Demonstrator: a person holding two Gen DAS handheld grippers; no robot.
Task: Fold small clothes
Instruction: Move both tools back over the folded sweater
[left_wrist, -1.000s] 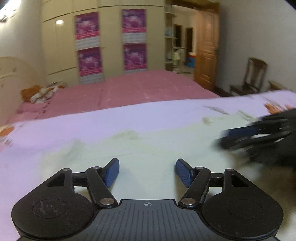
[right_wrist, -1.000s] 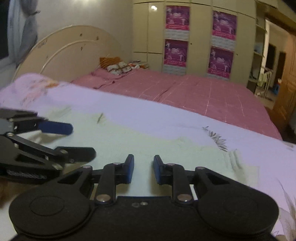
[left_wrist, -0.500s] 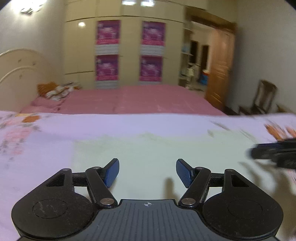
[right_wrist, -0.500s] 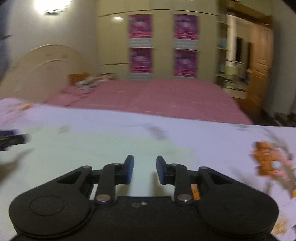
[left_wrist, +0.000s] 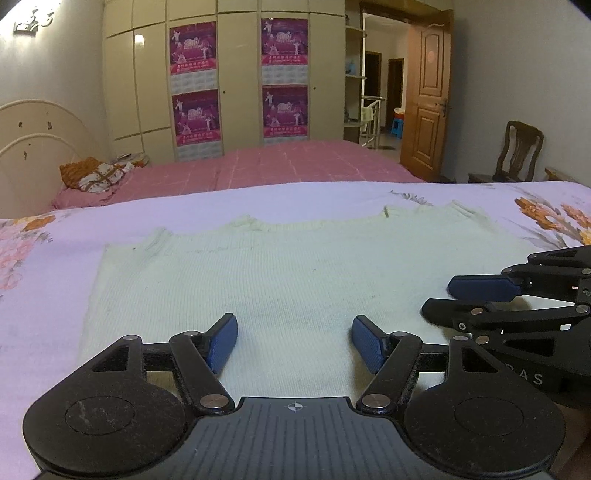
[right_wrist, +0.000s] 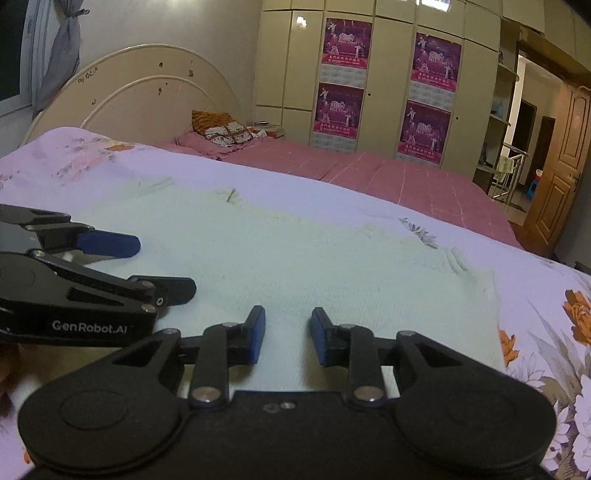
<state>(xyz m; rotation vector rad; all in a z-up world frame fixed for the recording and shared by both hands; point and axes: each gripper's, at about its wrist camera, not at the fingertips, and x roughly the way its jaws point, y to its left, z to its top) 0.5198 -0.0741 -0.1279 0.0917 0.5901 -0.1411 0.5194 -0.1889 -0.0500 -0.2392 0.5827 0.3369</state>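
Item: pale green knit garment (left_wrist: 295, 280), laid flat on the lilac floral bedsheet (left_wrist: 110, 221). Its near hem runs just ahead of both my tools; its far edge, toward the pink bed (left_wrist: 280, 162), is slightly puckered.

Item: my left gripper (left_wrist: 293, 341). Jaws stand wide apart, nothing between them, only knit showing in the gap. It hovers over the near middle of the garment.

Item: my right gripper (right_wrist: 286, 338). Jaws stand at a narrow gap that has just widened a little; nothing is held between the pads, and the knit lies beneath them. It sits just beside my left tool, toward the garment's right side.

Step in hand, as I judge it: taking hold of the near edge for a first fold; no fold shows yet.

Handling notes: spread my two tools toward the garment's opposite near corners before pinching. Pick up the knit alone, not the sheet below. Lift both corners evenly and carry them to the far edge, so the crease runs straight and the puckers do not travel.
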